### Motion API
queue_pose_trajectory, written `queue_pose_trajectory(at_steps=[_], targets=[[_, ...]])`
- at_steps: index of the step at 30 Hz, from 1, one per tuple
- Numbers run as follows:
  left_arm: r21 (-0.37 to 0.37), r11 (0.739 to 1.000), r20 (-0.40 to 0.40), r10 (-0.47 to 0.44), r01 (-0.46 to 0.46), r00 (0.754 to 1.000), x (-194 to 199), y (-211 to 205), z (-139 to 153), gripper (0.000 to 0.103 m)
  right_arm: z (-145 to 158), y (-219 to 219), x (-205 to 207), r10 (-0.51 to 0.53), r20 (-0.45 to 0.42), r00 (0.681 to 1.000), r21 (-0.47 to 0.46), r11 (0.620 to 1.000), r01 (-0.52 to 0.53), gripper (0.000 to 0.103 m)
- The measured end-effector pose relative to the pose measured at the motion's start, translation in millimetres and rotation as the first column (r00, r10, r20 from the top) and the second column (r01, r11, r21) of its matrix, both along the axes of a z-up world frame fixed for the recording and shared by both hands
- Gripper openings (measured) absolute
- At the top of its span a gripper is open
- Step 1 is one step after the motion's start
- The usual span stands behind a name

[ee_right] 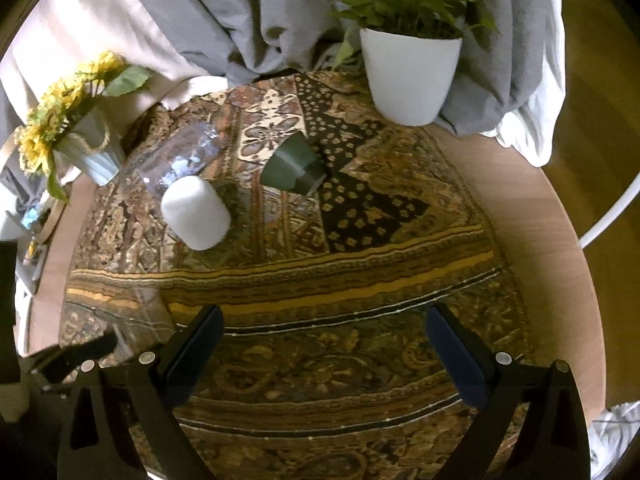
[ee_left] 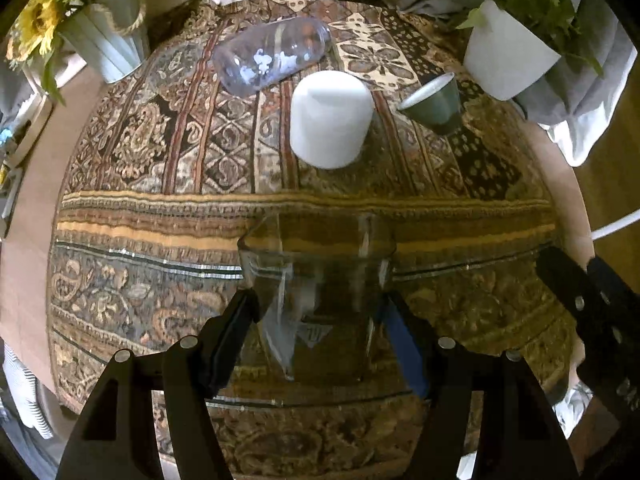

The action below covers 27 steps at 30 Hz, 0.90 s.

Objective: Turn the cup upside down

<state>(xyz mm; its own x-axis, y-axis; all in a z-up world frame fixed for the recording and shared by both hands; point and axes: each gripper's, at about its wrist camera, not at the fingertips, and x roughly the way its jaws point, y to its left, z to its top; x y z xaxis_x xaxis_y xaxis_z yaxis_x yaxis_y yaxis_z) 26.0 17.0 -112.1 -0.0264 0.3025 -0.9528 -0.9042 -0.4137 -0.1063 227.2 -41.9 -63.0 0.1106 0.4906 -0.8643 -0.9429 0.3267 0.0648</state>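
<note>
My left gripper (ee_left: 318,308) is shut on a clear glass cup (ee_left: 316,280), its two pads pressed on the cup's sides; the cup's wide rim points away from me over the patterned cloth (ee_left: 160,240). The same glass shows faintly at the left edge of the right wrist view (ee_right: 132,308). My right gripper (ee_right: 322,320) is open and empty above the cloth, and it appears as a black arm in the left wrist view (ee_left: 592,300). A white cup (ee_left: 330,120) stands upside down. A green cup (ee_left: 434,102) lies tilted on its side.
A clear plastic bottle (ee_left: 272,54) lies on its side behind the white cup. A white plant pot (ee_left: 506,56) stands back right, a sunflower vase (ee_left: 108,48) back left. Grey fabric (ee_right: 240,20) is bunched at the back. The round table's bare wooden edge (ee_right: 532,220) rings the cloth.
</note>
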Motion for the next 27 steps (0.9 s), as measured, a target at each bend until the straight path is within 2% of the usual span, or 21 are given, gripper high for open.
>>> queue_pose_trajectory(at_steps=[11,19,20,22,23,27], targets=[[0.024,0.999,-0.011,-0.032,0.033,0.999,-7,19,-13,0.066,3,-1,1,-0.025,0.045,0.999,0.012,1.0,0.024,0.102],[0.042,0.998,0.015,-0.057,0.056,0.998,-12,18,-14,0.066,5,-2,-7,-0.04,0.058,0.997,0.018,0.999,0.039,0.102],[0.053,0.997,0.01,-0.058,0.057,0.998,-12,17,-11,0.068,6,-2,-9,-0.044,0.062,0.997,0.02,0.999,0.043,0.102],[0.087,0.994,-0.008,-0.066,0.066,0.998,-14,14,-2,0.083,9,-3,-13,-0.05,0.071,0.996,0.028,0.998,0.048,0.102],[0.109,0.992,-0.025,-0.065,0.067,0.998,-15,12,4,0.088,10,-3,-14,-0.056,0.074,0.996,0.031,0.998,0.054,0.102],[0.139,0.988,-0.078,-0.055,0.065,0.995,-23,4,19,0.089,15,-3,-20,-0.074,0.084,0.994,0.037,0.997,0.071,0.102]])
